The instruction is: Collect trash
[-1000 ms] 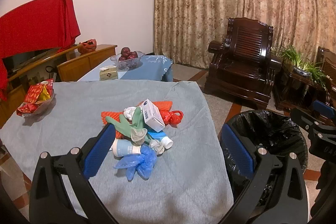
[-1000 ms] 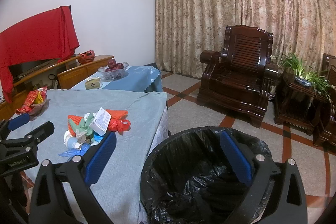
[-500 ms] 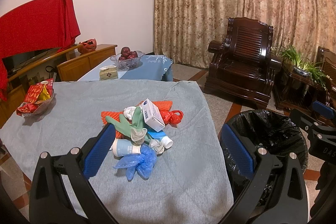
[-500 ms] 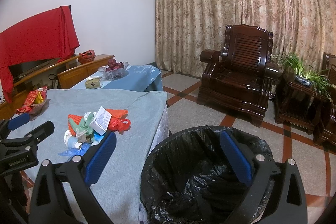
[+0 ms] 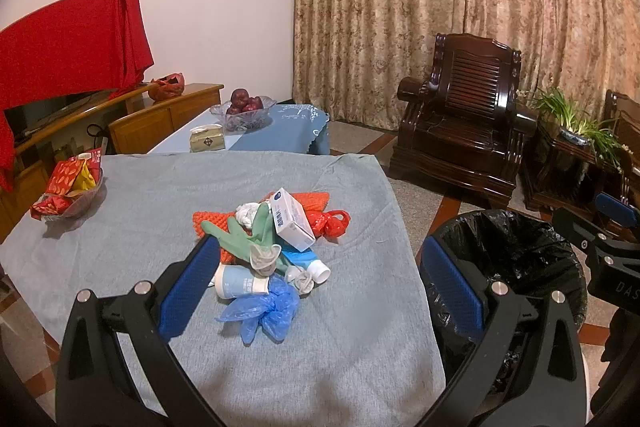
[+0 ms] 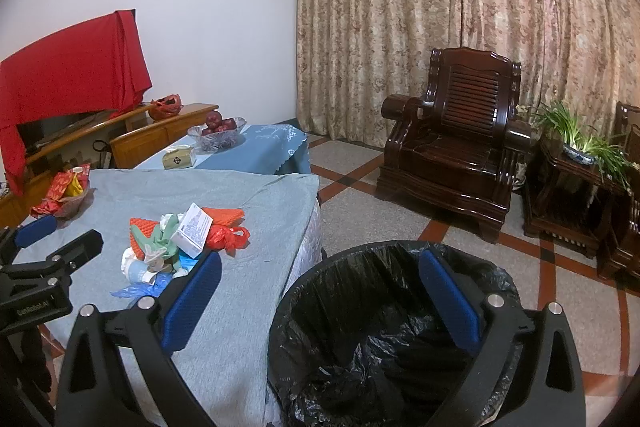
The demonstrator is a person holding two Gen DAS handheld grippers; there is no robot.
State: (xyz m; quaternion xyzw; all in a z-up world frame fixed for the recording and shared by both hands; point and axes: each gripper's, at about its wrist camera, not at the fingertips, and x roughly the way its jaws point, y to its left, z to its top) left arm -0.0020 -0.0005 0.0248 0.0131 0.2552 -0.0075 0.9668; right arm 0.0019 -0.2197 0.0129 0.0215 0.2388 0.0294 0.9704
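Left gripper (image 5: 320, 287) jaws wide apart, empty, trash pile (image 5: 272, 247) on table (image 5: 120, 227) just ahead between them, right gripper (image 6: 320, 299) jaws apart, empty, over bin (image 6: 360, 347)

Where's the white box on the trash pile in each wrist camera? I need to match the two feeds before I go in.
Left wrist: the white box lies near picture centre, atop the pile, tilted, beyond the open left gripper.
Right wrist: the white box sits left of centre, above the left blue pad of the open right gripper.
Shared landmark: the black-lined bin, lower right in the left view, bottom centre in the right.
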